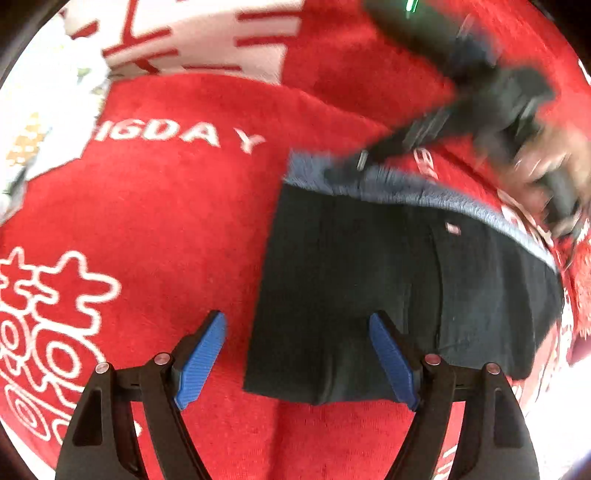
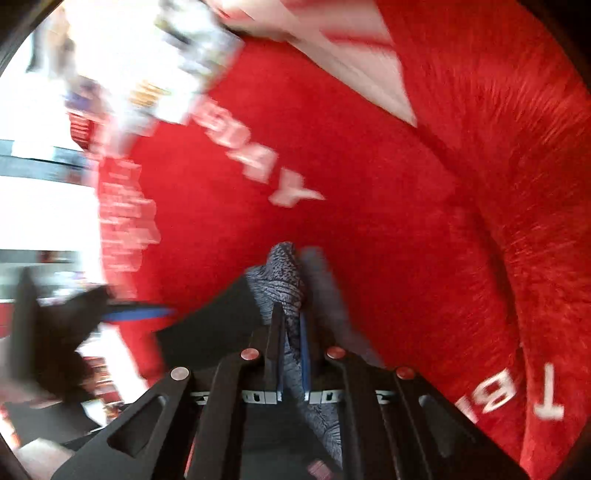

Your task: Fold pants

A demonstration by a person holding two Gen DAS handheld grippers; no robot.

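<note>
We read home, likely bedroom: plush red fleece blanket with white lettering [image 1: 166, 206] covers soft surface; white patterned bedding [image 1: 55, 122] beside it.

Red fleece blanket [image 1: 177, 221] spread flat, white letters "IGDAY" [image 1: 177, 134] across middle. White outline pattern [image 1: 48, 325] at lower left. White-and-red striped patch [image 1: 192, 33] at top.

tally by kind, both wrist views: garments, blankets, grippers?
Pants: 1
Red blanket: 1
Grippers: 2, the left gripper and the right gripper
Total: 4
</note>
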